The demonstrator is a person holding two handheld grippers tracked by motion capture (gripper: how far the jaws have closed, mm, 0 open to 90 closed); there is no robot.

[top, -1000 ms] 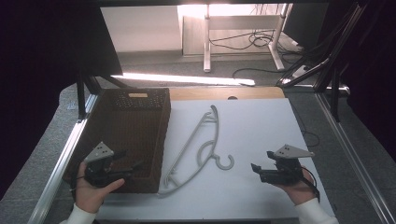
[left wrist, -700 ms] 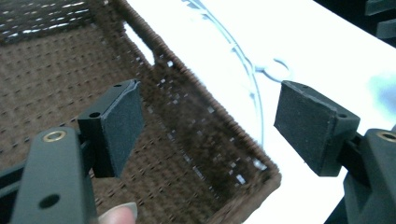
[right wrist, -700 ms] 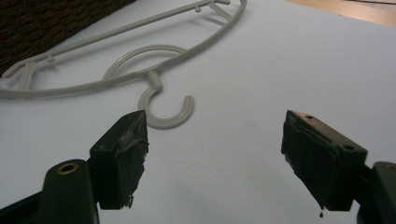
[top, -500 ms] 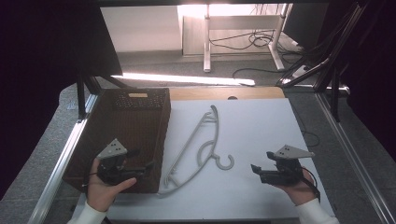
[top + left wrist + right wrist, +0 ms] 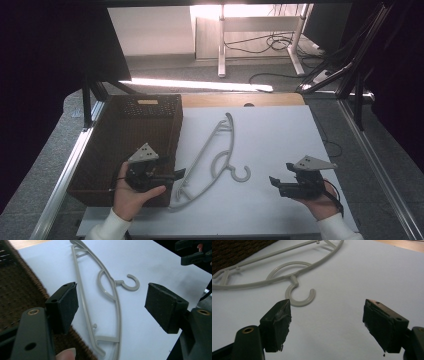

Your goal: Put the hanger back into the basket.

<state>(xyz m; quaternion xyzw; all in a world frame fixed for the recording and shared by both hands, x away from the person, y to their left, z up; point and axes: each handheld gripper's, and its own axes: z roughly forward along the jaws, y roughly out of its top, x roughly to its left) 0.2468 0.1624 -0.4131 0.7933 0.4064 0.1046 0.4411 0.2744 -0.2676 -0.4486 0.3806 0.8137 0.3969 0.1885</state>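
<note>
A grey plastic hanger (image 5: 212,155) lies flat on the white tabletop (image 5: 280,135), its hook (image 5: 243,173) pointing right. My left gripper (image 5: 179,173) hovers at the basket's right edge, open and empty, aimed at the hanger's near end. In the left gripper view the hanger (image 5: 110,292) runs between the spread jaws of the left gripper (image 5: 111,305). My right gripper (image 5: 272,181) is open and empty, right of the hook and apart from it. In the right gripper view the hook (image 5: 300,296) lies just beyond the left jaw of the right gripper (image 5: 327,322).
A dark brown wicker basket (image 5: 127,137) stands on the table's left side, its woven wall (image 5: 17,290) next to the left gripper. Metal frame rails (image 5: 75,160) run along both table sides. A wooden strip (image 5: 240,100) edges the far side.
My left gripper has moved right, from over the basket toward the hanger's near end. The right gripper and hanger have stayed put.
</note>
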